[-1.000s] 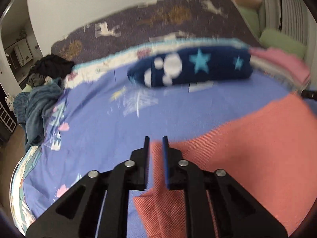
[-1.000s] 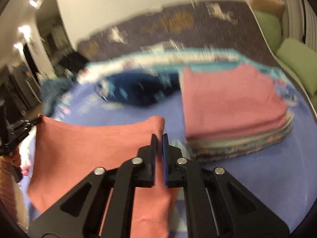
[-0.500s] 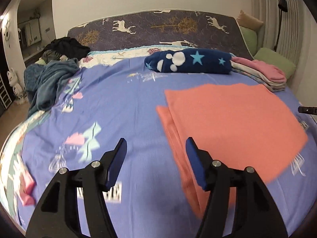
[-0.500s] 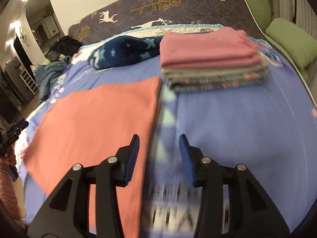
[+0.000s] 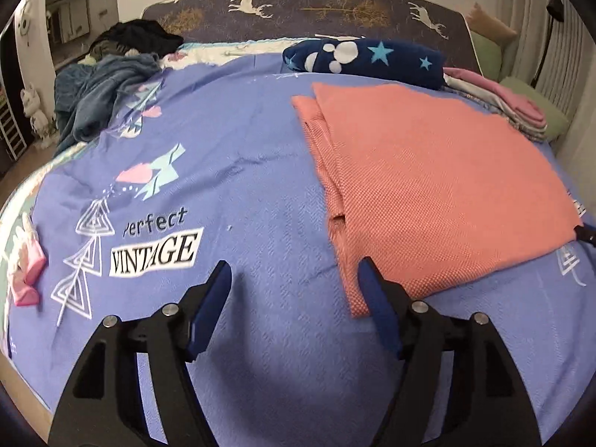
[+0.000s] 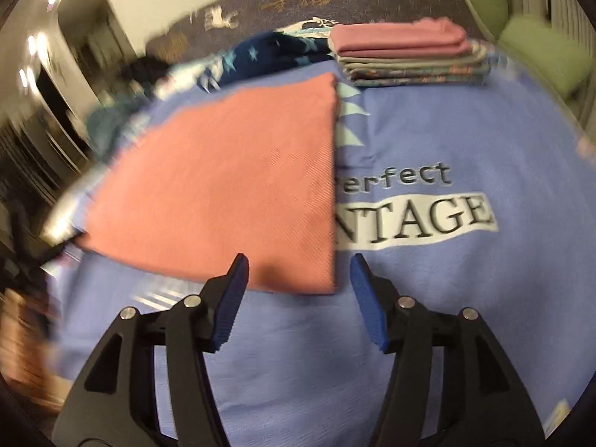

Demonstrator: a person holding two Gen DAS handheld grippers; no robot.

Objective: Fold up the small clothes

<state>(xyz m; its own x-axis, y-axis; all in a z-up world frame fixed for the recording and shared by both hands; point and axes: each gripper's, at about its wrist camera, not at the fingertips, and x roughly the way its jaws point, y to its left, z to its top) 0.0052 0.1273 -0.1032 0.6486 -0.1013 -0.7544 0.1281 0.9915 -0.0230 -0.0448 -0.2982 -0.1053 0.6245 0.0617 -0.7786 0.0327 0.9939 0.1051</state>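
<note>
A salmon-pink cloth [image 5: 428, 186] lies flat on the blue bedspread [image 5: 223, 171], folded over with a second layer showing along its left edge. My left gripper [image 5: 294, 279] is open and empty, just off the cloth's near left corner. In the right wrist view the same cloth [image 6: 231, 178] lies flat, and my right gripper [image 6: 298, 275] is open and empty above its near right corner. The right gripper's tip [image 5: 586, 232] shows at the cloth's right edge in the left wrist view.
A stack of folded clothes [image 6: 406, 52] with a pink one on top sits at the far right. A navy star-print roll [image 5: 365, 59] lies by the headboard. A heap of dark and teal clothes [image 5: 104, 89] lies far left. A small pink item [image 5: 26, 264] lies at the left edge.
Both grippers were shut on the salmon cloth and held it up. They have let go and opened wide. The cloth now lies flat on the bed, and both grippers have drawn back.
</note>
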